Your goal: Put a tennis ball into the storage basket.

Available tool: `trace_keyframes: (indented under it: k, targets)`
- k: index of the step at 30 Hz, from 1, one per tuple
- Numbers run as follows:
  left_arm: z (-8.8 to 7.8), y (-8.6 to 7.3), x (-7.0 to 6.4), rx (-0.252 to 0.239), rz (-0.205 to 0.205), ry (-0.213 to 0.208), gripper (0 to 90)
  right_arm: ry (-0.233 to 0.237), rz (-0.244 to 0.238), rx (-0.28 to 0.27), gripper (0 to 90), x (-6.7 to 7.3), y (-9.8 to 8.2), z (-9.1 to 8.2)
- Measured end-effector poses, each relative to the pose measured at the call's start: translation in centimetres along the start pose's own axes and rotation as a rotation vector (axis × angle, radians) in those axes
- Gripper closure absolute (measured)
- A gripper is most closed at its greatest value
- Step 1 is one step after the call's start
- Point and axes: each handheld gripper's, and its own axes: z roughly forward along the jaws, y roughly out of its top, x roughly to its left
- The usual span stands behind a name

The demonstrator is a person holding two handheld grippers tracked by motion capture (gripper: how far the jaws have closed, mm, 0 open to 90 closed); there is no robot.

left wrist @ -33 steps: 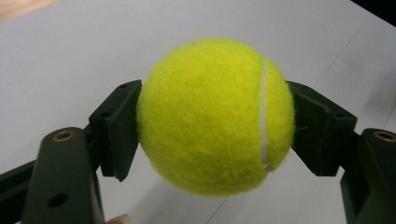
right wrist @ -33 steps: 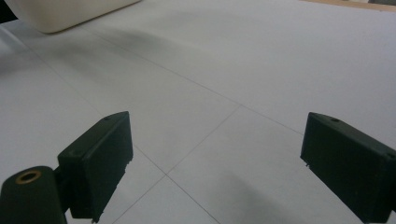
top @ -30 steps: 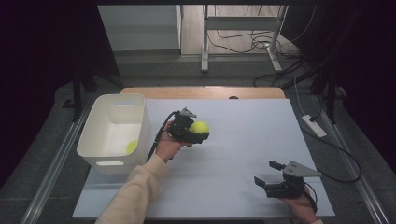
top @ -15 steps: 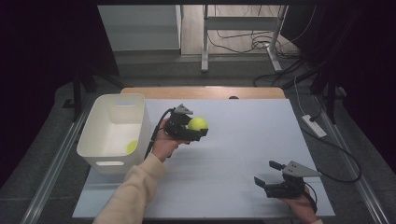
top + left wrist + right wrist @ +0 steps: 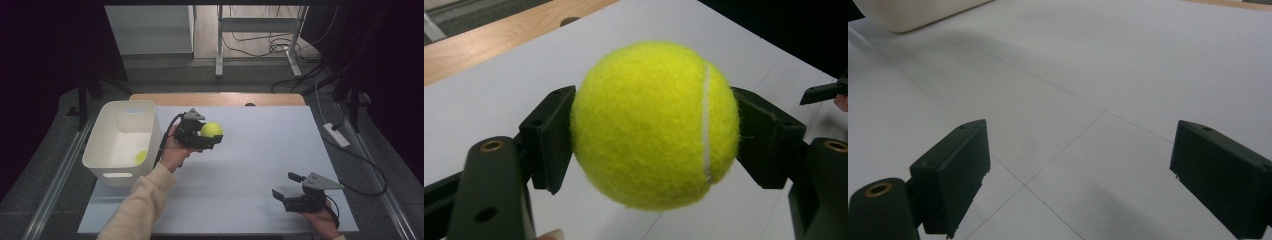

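At the near edge of the surface (image 5: 240, 200), a pale grey-white sheet scored with thin seam lines, the right tool (image 5: 289, 186) sits low in the person's hand, its jaws spread wide with nothing between them; in the right gripper view the two black pads (image 5: 955, 170) frame bare sheet. On the near left, a cream sleeve (image 5: 137, 210) reaches up from the bottom edge to the left hand (image 5: 172, 152), which holds the left tool (image 5: 212, 135) above the middle of the surface. That tool is clamped on a yellow tennis ball (image 5: 211, 130), and in the left gripper view both pads press against the sides of the ball (image 5: 654, 125), its white seam running upright near the right pad. Just beside the left hand, toward the left edge of the surface, stands a white plastic bin (image 5: 102, 150) with a second yellow ball (image 5: 141, 157) lying on its floor at the near right corner. Past the sheet, a strip of bare wood (image 5: 220, 98) marks the far edge of the table. Beyond that the room is dim: a grey floor, the metal legs of a stand (image 5: 219, 45), loose cables (image 5: 265, 47) on the floor behind it, and a white power strip (image 5: 336, 135) on the floor at the right.
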Motion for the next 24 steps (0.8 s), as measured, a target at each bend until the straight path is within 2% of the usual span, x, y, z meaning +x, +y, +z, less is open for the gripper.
trace_keyframes:
  k: [24]
  targets:
    - [-2.5,1.0,-0.2,-0.067,0.015,0.018,26.6,0.0,-0.001,-0.001,9.1,0.0,0.0,0.0]
